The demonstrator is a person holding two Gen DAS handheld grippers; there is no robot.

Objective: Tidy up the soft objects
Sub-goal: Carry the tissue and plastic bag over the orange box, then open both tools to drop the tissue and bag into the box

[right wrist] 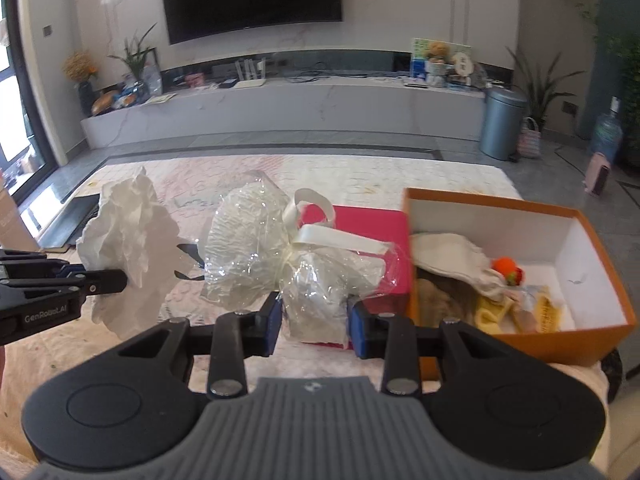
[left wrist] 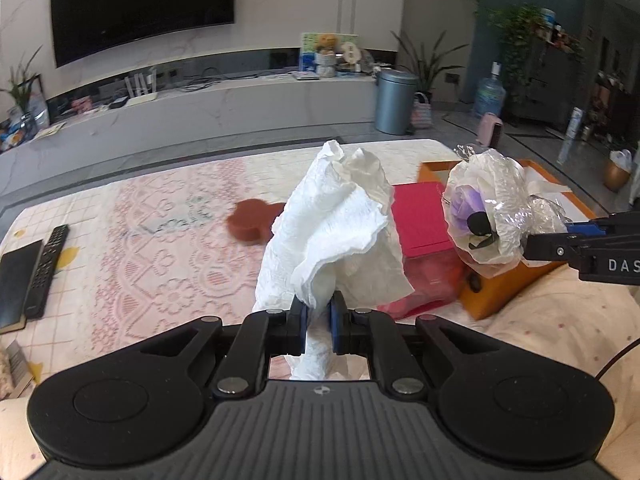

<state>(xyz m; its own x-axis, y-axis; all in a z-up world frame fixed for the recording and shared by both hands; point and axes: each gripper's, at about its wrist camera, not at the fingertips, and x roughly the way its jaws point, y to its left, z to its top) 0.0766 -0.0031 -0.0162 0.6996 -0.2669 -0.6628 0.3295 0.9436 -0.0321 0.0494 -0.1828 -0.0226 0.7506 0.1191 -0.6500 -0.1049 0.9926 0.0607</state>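
My left gripper [left wrist: 319, 314] is shut on a crumpled white paper towel [left wrist: 336, 224] and holds it above the table; it also shows in the right wrist view [right wrist: 128, 248]. My right gripper [right wrist: 314, 318] is shut on a cellophane-wrapped flower bouquet [right wrist: 260, 248] tied with a cream ribbon, held by its wrapped stem; it appears in the left wrist view [left wrist: 486, 210] with a purple flower inside. An open orange box [right wrist: 568, 336] at the right holds soft items: a cream cloth, yellow knit pieces and an orange toy.
A pink flat box [right wrist: 372, 228] lies beside the orange box. A brown flat bear-shaped object [left wrist: 252, 222] lies on the lace tablecloth [left wrist: 160, 248]. A remote [left wrist: 46, 270] and a dark book [left wrist: 16, 284] lie at the left edge.
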